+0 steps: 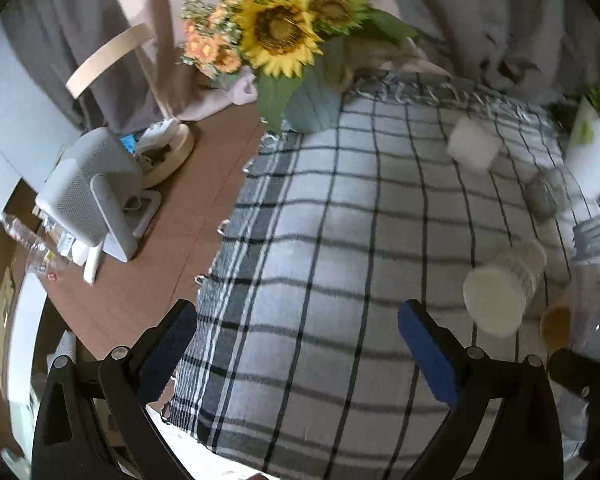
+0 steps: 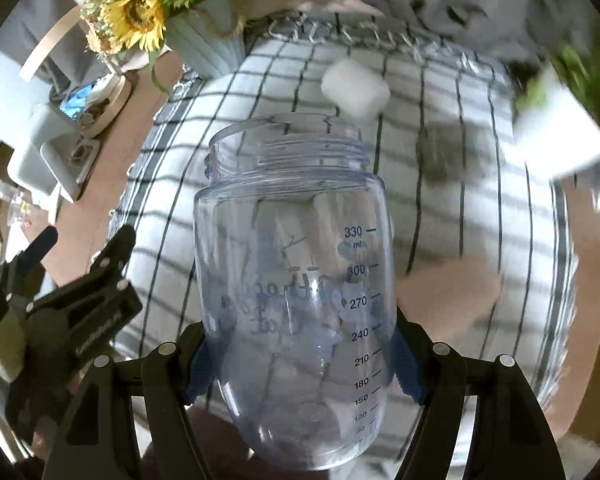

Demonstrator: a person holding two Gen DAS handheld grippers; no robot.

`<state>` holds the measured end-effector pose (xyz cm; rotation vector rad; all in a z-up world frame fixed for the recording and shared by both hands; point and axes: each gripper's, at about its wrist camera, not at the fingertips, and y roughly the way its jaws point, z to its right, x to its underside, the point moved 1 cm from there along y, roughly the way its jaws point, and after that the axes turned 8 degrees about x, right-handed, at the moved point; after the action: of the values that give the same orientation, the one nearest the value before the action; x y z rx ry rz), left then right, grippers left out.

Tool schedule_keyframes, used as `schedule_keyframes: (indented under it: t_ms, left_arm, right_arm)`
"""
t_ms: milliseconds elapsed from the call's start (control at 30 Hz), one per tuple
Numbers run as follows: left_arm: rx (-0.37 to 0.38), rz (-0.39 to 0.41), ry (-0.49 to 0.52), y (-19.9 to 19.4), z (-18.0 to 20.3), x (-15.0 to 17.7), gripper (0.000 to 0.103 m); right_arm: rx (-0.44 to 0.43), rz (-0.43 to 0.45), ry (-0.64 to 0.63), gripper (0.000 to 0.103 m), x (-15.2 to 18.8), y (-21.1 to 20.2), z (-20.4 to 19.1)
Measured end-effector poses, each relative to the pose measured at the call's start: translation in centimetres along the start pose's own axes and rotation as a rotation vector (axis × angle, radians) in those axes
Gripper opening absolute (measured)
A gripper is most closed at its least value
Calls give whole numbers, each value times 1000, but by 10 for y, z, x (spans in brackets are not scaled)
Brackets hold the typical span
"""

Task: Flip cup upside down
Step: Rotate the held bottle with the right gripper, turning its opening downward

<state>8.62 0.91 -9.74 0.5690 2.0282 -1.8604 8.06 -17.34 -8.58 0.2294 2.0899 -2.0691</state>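
1. Cup (image 2: 296, 300), clear and empty, sits clamped in your right gripper (image 2: 300, 364), mouth pointing away, above the checked cloth (image 2: 440, 224).
2. Your left gripper (image 1: 296, 344) gapes wide, holding nothing.
3. Vase (image 1: 312, 100) holds sunflowers (image 1: 280, 32).

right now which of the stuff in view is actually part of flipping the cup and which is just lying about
Part of the job:
- clear measuring cup, held off the checked cloth, threaded mouth pointing away from the camera
- right gripper, shut on the cup
- left gripper, open, holding nothing

Just lying about:
- sunflower vase
- white block
- paper cup on its side
- grey ball
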Motion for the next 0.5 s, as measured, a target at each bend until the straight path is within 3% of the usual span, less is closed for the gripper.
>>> schedule_keyframes:
  t_ms: [233,500]
  left_arm:
    - [65,-136,39,23,-6,35,103]
    - [36,-239,25,46,-37,55,103]
  right_arm:
    - [-20,-81,126,73,55,31,-6]
    - [-52,-140,205,73,72,68,-33]
